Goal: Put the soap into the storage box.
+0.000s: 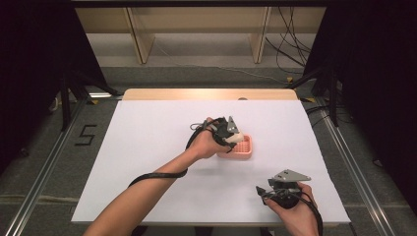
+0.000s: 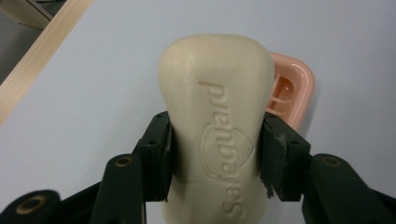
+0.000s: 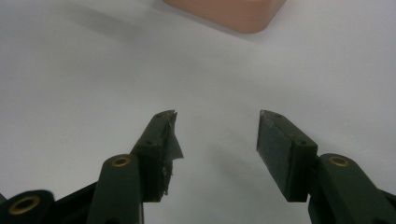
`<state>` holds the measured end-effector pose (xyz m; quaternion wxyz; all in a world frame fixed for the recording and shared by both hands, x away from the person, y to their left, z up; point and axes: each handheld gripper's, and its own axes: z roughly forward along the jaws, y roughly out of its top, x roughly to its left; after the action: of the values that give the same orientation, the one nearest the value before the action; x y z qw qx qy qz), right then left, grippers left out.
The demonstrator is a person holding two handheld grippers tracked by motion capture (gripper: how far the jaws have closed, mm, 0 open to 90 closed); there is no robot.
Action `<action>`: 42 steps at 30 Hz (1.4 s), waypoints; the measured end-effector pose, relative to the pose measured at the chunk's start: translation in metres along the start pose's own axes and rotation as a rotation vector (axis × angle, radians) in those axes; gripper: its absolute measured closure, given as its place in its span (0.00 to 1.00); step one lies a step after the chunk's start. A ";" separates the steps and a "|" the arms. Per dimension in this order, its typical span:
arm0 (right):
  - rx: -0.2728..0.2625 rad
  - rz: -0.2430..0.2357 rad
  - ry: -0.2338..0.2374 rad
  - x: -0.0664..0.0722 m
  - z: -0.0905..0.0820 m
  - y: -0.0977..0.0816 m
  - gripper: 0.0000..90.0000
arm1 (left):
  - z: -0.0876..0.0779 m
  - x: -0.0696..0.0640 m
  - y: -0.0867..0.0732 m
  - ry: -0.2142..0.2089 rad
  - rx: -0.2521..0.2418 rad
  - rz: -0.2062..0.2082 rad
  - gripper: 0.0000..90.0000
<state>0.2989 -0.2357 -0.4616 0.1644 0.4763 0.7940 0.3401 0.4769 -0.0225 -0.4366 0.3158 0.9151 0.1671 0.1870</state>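
Tabletop (image 1: 147, 147) space lies bare and white on all sides, its far wooden edge well clear of the work. One pink dish (image 1: 244, 146) sits near the middle. One soap bar (image 2: 215, 126) hangs just over the dish's near rim, clamped in the left gripper's (image 1: 235, 137) jaws. Right gripper (image 3: 217, 140) hovers by the near edge, jaws apart on nothing.

A cream bar of soap (image 2: 217, 126), rounded at its corners and stamped with a brand name and shield, sits clamped across its width, its far end over the near edge of a pink soap dish (image 2: 292, 91). The dish, slotted inside, lies flat on the white tabletop (image 1: 147, 162).
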 end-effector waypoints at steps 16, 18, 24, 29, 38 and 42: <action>-0.009 0.009 -0.018 0.002 0.001 -0.001 0.52 | 0.005 0.001 -0.001 0.004 0.007 -0.010 0.55; -0.007 0.003 -0.017 0.001 0.001 -0.001 0.52 | 0.006 0.002 -0.001 0.004 0.008 -0.009 0.55; -0.008 -0.026 -0.016 -0.001 0.000 0.000 0.52 | 0.008 0.003 -0.001 0.004 0.013 -0.010 0.55; 0.009 0.020 -0.010 0.002 -0.001 0.000 0.52 | 0.010 0.003 -0.001 0.012 0.009 -0.008 0.55; 0.001 -0.005 -0.012 0.001 -0.001 0.000 0.52 | 0.015 0.002 0.001 0.005 0.019 -0.015 0.54; 0.004 -0.012 -0.012 0.000 -0.001 0.000 0.52 | 0.017 0.002 0.001 0.003 0.026 -0.021 0.53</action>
<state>0.2982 -0.2361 -0.4613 0.1700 0.4740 0.7965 0.3347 0.4865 -0.0310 -0.4481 0.3055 0.9171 0.1796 0.1827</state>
